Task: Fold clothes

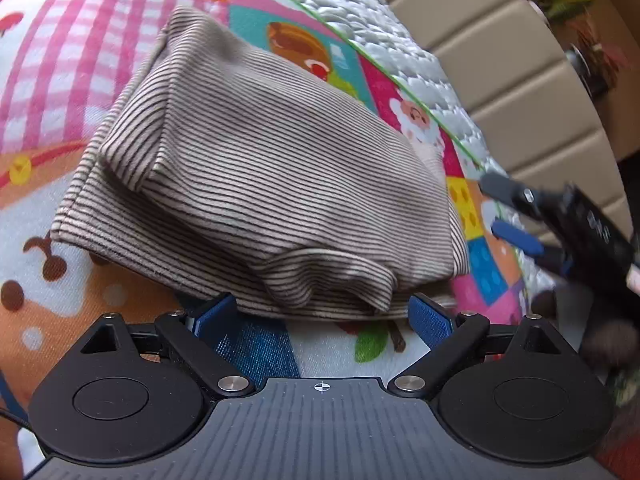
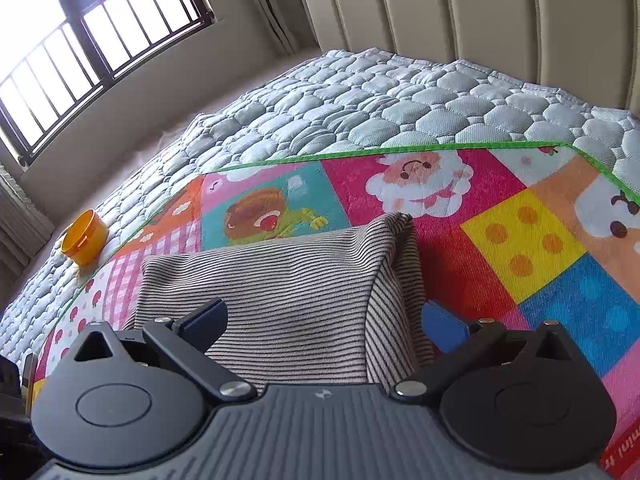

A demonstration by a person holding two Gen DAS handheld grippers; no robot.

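both tools, left tool (image 1: 322, 312) and right tool (image 2: 324, 318), gape wide, holding nothing, beside the folded striped garment (image 1: 256, 184).

Daylight pours through the barred window (image 2: 80, 40), blown out white. Soft shadows lie under the striped garment (image 1: 260, 184). The right gripper (image 1: 516, 216) is motion-blurred (fisheye bends every edge).

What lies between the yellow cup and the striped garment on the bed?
In the right wrist view, only bedding: grey quilted mattress pad by the yellow cup, then the colourful mat under the striped garment.
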